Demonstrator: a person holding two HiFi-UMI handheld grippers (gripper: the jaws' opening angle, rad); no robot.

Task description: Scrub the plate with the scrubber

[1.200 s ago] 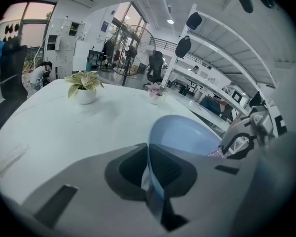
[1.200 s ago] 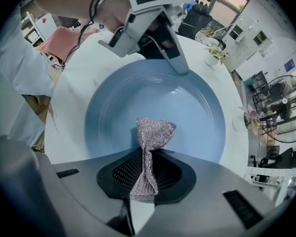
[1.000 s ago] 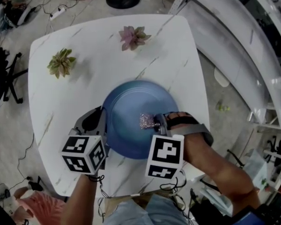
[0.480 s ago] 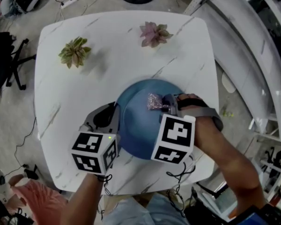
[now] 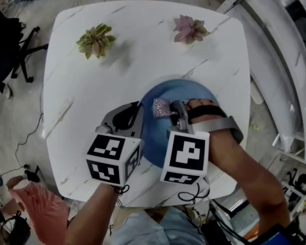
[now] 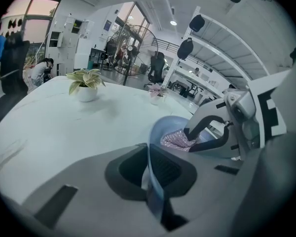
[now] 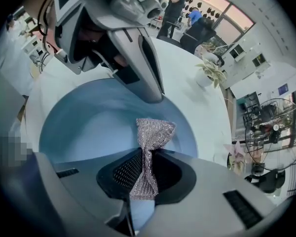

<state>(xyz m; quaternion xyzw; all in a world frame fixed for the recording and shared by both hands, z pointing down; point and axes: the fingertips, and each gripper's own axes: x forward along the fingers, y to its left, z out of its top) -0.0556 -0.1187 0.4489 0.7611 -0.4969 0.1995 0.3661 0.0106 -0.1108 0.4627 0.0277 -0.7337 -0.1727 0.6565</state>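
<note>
A blue plate [image 5: 158, 131] lies on the white marble table [image 5: 92, 96], near its front right. My left gripper [image 5: 138, 117] is shut on the plate's left rim [image 6: 155, 181]; the rim runs between its jaws. My right gripper [image 5: 174, 115] is shut on a sparkly pink mesh scrubber [image 5: 161, 107], whose free end rests on the inside of the plate [image 7: 89, 127]. In the right gripper view the scrubber [image 7: 150, 152] is pinched at its middle between the jaws. The left gripper view shows the scrubber [image 6: 177, 139] inside the plate bowl.
Two small potted plants stand at the far side of the table: a green one [image 5: 96, 40] at the left and a pink one [image 5: 189, 29] at the right. A white curved railing [image 5: 280, 60] runs past the table's right side. Chairs and cables lie on the floor.
The right gripper and the scrubber have shifted left across the plate, toward the left gripper. The left gripper keeps its hold on the rim. The head camera has moved.
</note>
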